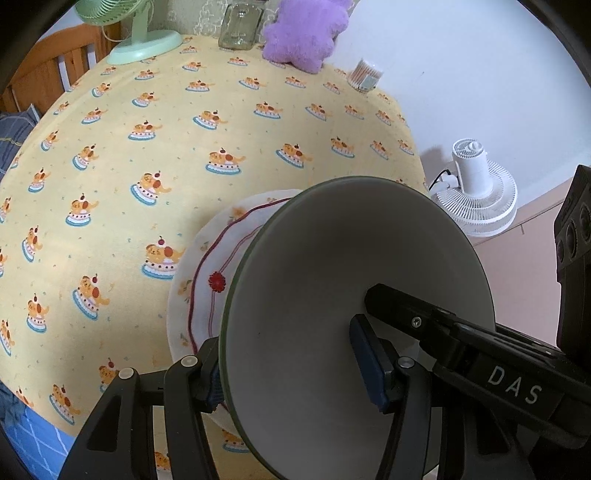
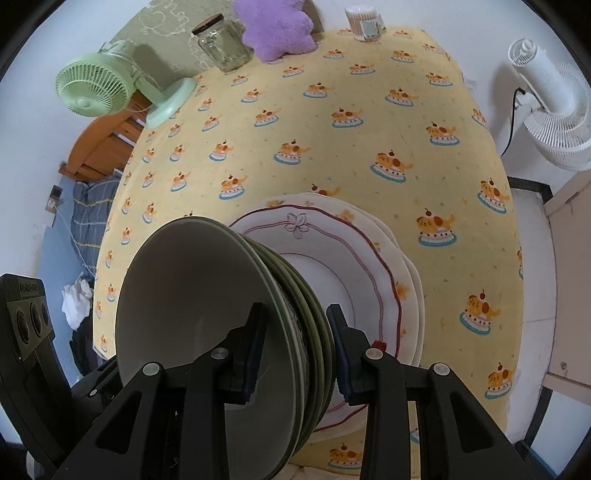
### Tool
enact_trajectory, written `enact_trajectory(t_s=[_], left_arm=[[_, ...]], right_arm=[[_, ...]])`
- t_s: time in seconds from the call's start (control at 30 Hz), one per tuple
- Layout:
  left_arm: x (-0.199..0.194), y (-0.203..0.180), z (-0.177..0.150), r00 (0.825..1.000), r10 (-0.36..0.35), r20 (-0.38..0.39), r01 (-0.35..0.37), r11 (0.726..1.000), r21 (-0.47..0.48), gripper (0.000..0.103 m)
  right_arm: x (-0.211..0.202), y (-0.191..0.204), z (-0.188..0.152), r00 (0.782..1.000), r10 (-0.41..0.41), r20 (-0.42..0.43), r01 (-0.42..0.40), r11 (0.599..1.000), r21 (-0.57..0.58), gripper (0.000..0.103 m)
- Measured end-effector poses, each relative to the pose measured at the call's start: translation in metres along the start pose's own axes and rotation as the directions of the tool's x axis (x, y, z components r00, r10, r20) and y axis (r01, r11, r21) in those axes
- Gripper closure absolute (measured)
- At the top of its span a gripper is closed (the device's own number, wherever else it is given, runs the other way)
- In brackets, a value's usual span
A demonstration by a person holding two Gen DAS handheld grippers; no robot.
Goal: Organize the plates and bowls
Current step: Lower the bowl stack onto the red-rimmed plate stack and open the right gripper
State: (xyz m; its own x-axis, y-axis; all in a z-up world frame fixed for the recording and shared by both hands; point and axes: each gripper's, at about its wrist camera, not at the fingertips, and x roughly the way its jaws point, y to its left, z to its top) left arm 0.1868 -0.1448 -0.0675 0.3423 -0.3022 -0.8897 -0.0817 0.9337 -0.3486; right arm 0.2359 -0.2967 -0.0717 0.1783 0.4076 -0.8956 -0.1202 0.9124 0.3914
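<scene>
Nested bowls (image 2: 207,332), clamped at opposite rims by left gripper (image 1: 295,373) and right gripper (image 2: 295,354), were held just above the stacked plates (image 2: 369,266), judged nearly placed.

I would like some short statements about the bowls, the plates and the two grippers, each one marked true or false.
1. The right gripper has its jaws closed across the rims of a stack of green bowls. True.
2. The bowls are held tilted on edge above white plates with a red line along the rim. True.
3. The left gripper is empty. False: the rim of the top bowl sits between its jaws.
4. The glass jar holds the bowls. False: it stands at the far edge of the table, apart from them.
5. A purple plush toy lies on the plates. False: it sits at the far edge, near the jar.
</scene>
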Motion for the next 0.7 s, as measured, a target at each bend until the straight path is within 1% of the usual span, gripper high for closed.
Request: enact_trajectory(t_s=[0.07, 0.17, 0.43, 0.57, 0.7], left_arm=[[0.004, -0.001, 0.003, 1.0, 0.0, -0.012, 0.0, 1.0, 0.003, 0.045], [0.005, -0.004, 0.006, 1.0, -0.003, -0.001, 0.003, 1.0, 0.017, 0.045], [0.013, -0.008, 0.013, 0.999, -0.04, -0.013, 0.04, 0.999, 0.019, 0.045], [0.013, -0.009, 0.013, 0.999, -0.038, -0.008, 0.039, 0.999, 0.019, 0.045], [0.012, -0.009, 0.01, 0.999, -0.032, -0.01, 0.032, 0.999, 0.014, 0.045]], right_arm=[[0.003, -0.004, 0.002, 1.0, -0.001, -0.01, 0.001, 1.0, 0.011, 0.065], [0.004, -0.006, 0.006, 1.0, -0.008, -0.009, 0.009, 1.0, 0.016, 0.066], [0.001, -0.009, 0.013, 0.999, -0.048, 0.005, 0.048, 0.999, 0.007, 0.066], [0.0, -0.013, 0.013, 0.999, -0.044, 0.01, 0.044, 0.999, 0.015, 0.065], [-0.001, -0.011, 0.011, 0.999, -0.045, 0.022, 0.045, 0.999, -0.006, 0.065]])
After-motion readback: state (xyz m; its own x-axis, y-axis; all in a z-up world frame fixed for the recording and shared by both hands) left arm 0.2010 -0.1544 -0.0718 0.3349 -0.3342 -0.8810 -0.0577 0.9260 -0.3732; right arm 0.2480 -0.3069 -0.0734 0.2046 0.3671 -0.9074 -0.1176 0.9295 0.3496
